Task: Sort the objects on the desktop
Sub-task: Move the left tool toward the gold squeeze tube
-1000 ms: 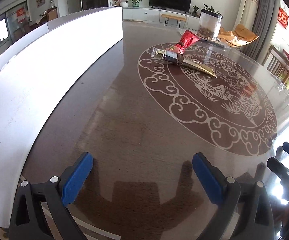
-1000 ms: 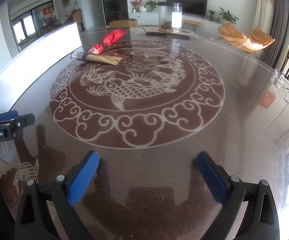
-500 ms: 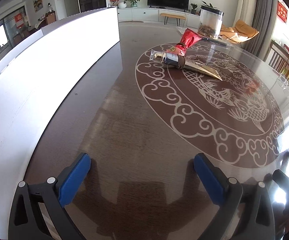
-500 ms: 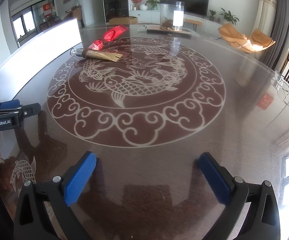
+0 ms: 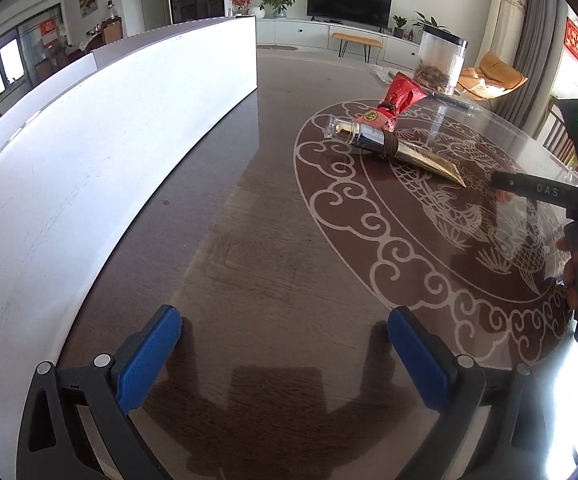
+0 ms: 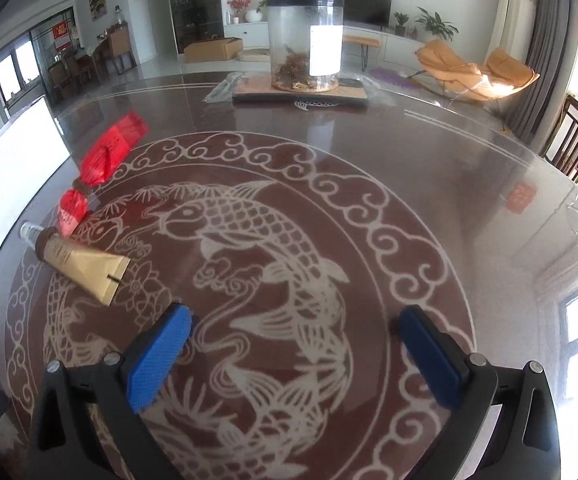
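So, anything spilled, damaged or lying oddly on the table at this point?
Nothing spilled or visibly damaged. The gold tube and the red wrapped packet lie on their sides, loose at the medallion's edge, awaiting sorting. The clear jar stands upright on its board. Both grippers' jaws are open, empty.

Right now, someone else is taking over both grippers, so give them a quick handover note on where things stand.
Left gripper: open, empty, low over bare table beside the white box.
Right gripper: open, empty, over the fish inlay, nearest the gold tube.
Things: the gold tube lies flat with its clear cap toward the white box; the red packet lies just beyond it, whether touching I cannot tell. The clear jar stands upright on a tray at the far edge.
Done: nothing sorted yet.
Left: pick up the tube and packet and sort them.
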